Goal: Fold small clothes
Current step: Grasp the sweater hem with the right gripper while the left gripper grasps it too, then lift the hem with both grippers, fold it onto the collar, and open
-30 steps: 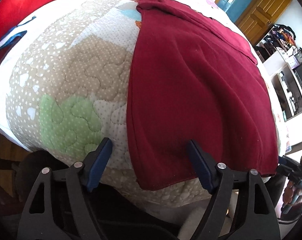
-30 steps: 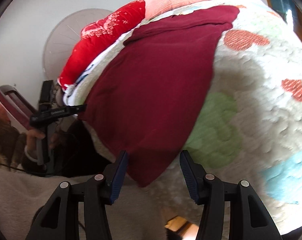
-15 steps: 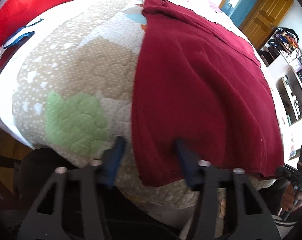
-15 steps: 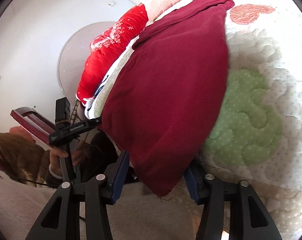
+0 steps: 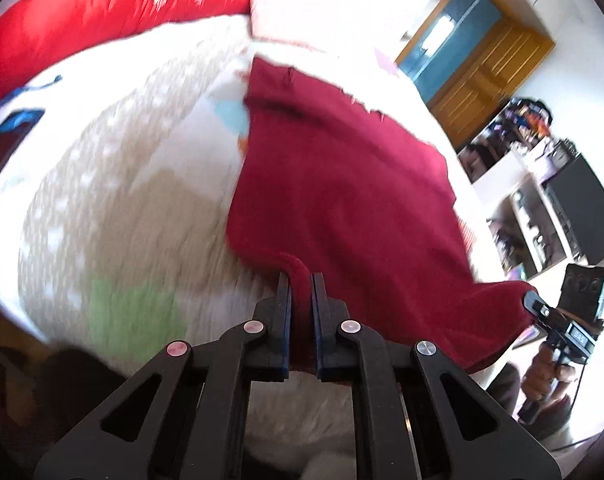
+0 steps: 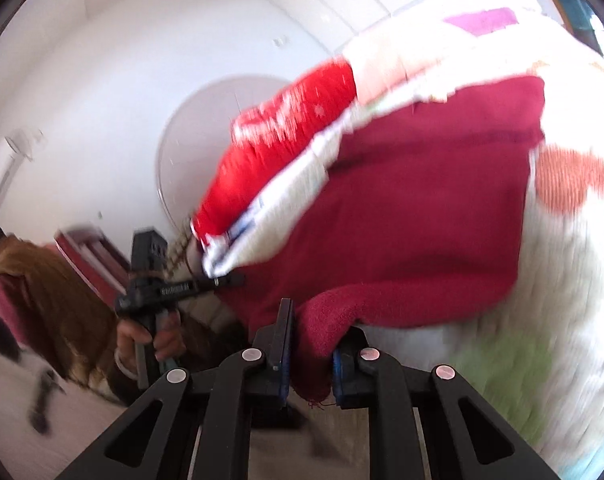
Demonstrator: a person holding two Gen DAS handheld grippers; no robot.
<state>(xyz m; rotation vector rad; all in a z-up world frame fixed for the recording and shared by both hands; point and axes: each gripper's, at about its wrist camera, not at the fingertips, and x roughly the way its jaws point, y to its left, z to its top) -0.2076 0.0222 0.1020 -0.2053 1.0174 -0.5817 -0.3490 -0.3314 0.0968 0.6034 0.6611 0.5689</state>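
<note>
Shirt [image 5: 342,184], dark red, lies flat on my bed quilt [image 5: 114,208]. My left gripper [image 5: 300,280] is clamped tight on one bottom corner. My right gripper [image 6: 310,344] is closing on the other corner, so I can fold evenly.

The left tool [image 5: 301,280] is gripping with its jaws fully closed on a fold of dark red cloth [image 5: 342,200], fingers pointing downward and forward. The right tool [image 6: 308,344] is closing its jaws, with a bunched corner of the same cloth pinched between its blue pads [image 6: 336,364]. A hand [image 6: 150,340] is holding the left tool's handle in the right wrist view; the other hand [image 5: 546,372] is holding the right tool's handle.
</note>
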